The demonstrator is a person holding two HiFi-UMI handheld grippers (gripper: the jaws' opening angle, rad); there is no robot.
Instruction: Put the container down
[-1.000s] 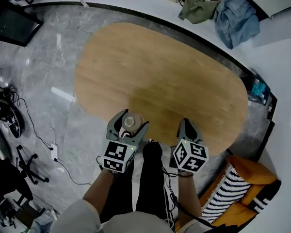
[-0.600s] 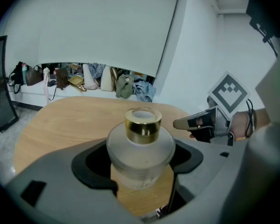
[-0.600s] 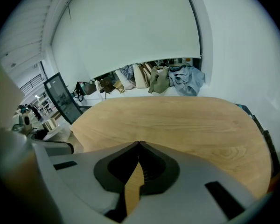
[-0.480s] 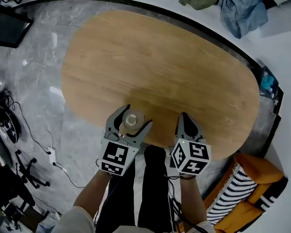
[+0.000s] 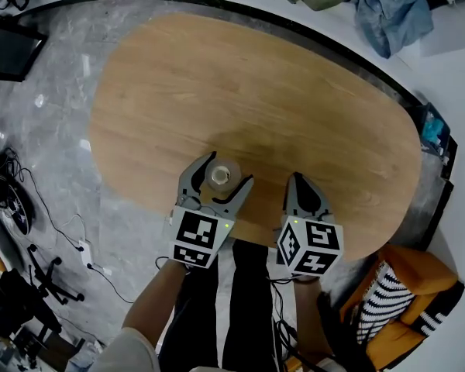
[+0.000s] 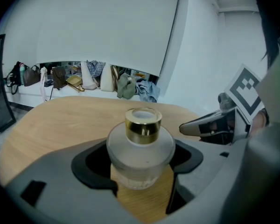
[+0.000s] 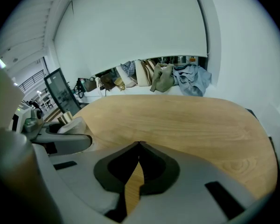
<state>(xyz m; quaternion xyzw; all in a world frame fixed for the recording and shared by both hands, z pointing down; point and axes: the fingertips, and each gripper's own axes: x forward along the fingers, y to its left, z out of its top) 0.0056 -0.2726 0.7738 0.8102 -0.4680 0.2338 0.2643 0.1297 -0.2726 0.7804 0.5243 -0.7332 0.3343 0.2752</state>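
Note:
A frosted glass container (image 5: 222,175) with a gold collar (image 6: 143,124) sits between the jaws of my left gripper (image 5: 229,168), whose black pads press on both its sides. In the left gripper view the container (image 6: 141,149) hangs low over the near part of the oval wooden table (image 5: 294,91); I cannot tell if its base touches the wood. My right gripper (image 5: 298,178) hovers beside it to the right over the table's near edge, jaws together and empty, their tips meeting (image 7: 139,143). The left gripper and container (image 7: 67,121) show at the left of the right gripper view.
Bags and a heap of clothes (image 5: 387,6) lie past the table's far edge. An orange striped seat (image 5: 395,301) stands at the near right. Cables and a chair base (image 5: 8,192) clutter the marble floor at left, beside a black screen (image 5: 8,49).
Both grippers have moved forward from the table's near edge to over the wood, the left one carrying the container along. The jaws stand as before.

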